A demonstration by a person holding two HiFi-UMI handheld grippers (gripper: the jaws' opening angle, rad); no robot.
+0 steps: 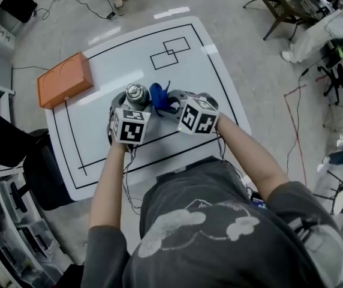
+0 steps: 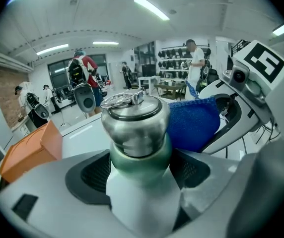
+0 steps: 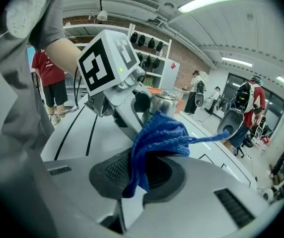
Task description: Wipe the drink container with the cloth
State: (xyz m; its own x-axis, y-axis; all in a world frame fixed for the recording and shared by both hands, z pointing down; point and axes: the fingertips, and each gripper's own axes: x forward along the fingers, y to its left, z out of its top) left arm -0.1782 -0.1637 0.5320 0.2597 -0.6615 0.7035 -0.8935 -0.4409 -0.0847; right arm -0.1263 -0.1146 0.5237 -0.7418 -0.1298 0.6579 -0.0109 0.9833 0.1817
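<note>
Now | left gripper (image 2: 141, 171) jaws clamp lidded bottle (image 2: 134, 118) | right gripper (image 3: 139, 175) jaws pinch cloth (image 3: 159, 133)

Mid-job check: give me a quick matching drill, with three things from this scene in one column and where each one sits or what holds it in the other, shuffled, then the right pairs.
Things:
1. drink container
2. cloth
3. orange box

Places:
A. pinched between the jaws of the right gripper
B. lying free at the far left corner of the table
C. clamped between the jaws of the left gripper

Pairs: 1-C, 2-A, 3-B.
</note>
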